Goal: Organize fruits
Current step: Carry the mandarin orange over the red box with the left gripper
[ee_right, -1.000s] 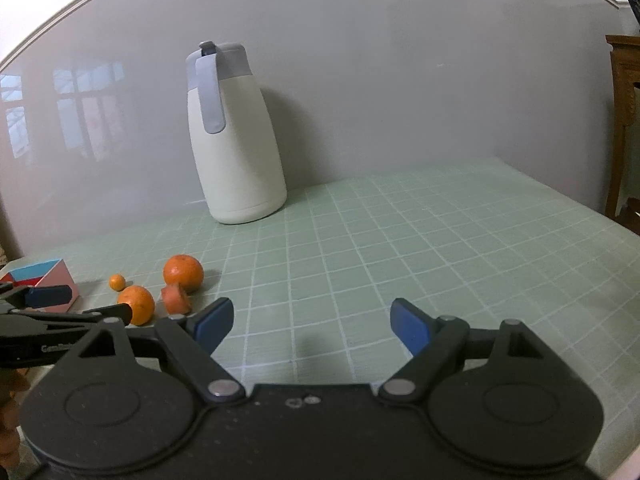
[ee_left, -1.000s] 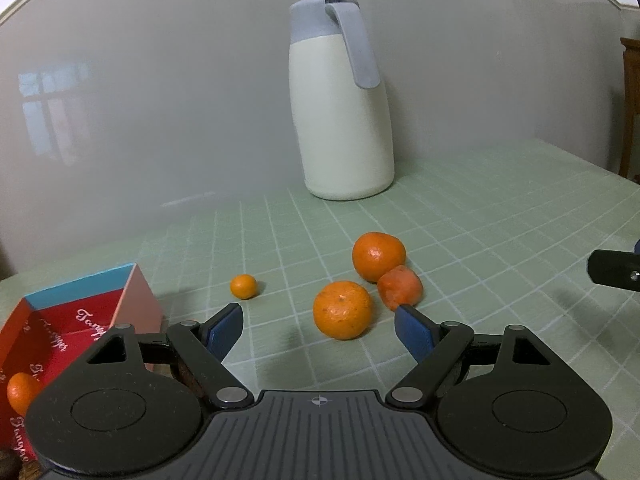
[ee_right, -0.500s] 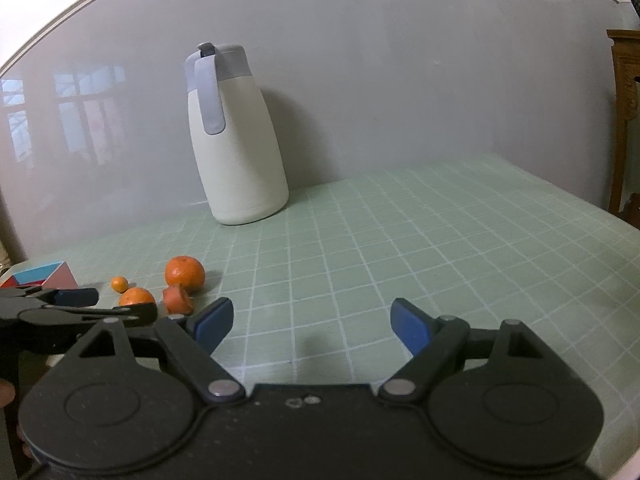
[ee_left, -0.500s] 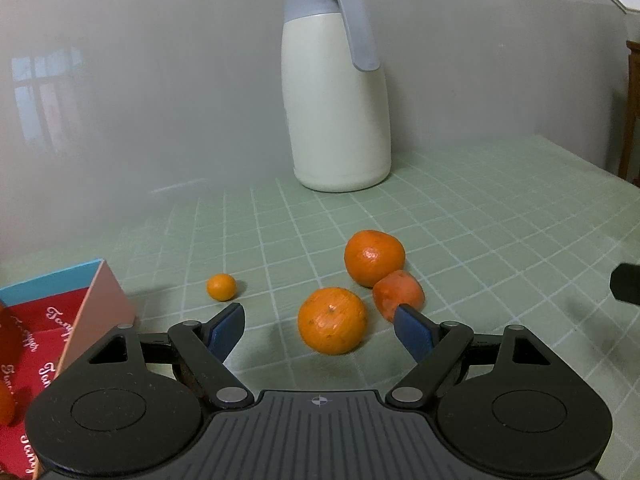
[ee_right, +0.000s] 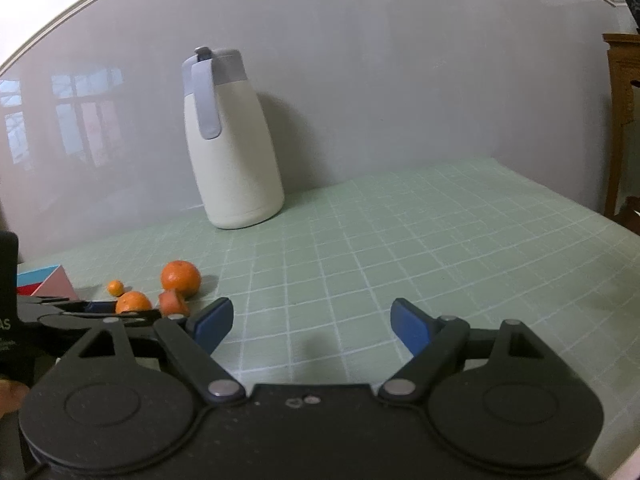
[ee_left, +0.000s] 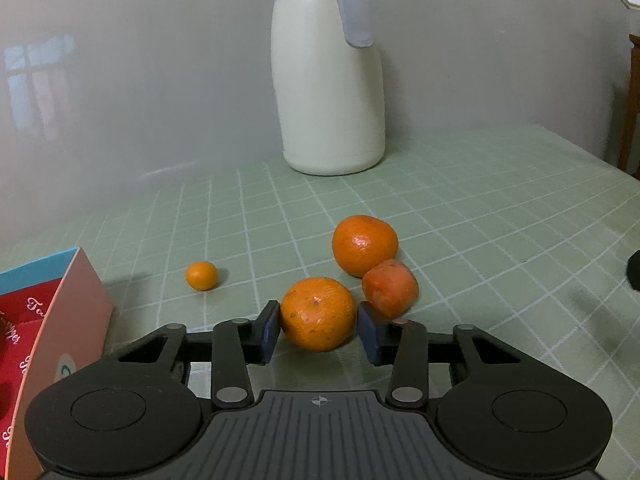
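Note:
My left gripper (ee_left: 319, 330) is shut on a mandarin (ee_left: 318, 313) that rests on the green checked tablecloth (ee_left: 460, 216). Just behind it lie a second mandarin (ee_left: 365, 245) and a reddish piece of fruit (ee_left: 390, 288), touching each other. A tiny orange kumquat (ee_left: 201, 275) lies apart to the left. The red and blue box (ee_left: 52, 320) stands at the left edge. My right gripper (ee_right: 308, 320) is open and empty above the cloth, to the right of the fruits (ee_right: 180, 278).
A tall cream jug with a grey lid and handle (ee_left: 328, 80) stands at the back by the grey wall. Wooden furniture (ee_right: 622, 128) stands past the table's right edge. The left gripper shows in the right wrist view (ee_right: 88, 312).
My left gripper has moved forward around the near mandarin and its jaws have closed on it. The right gripper has hardly moved.

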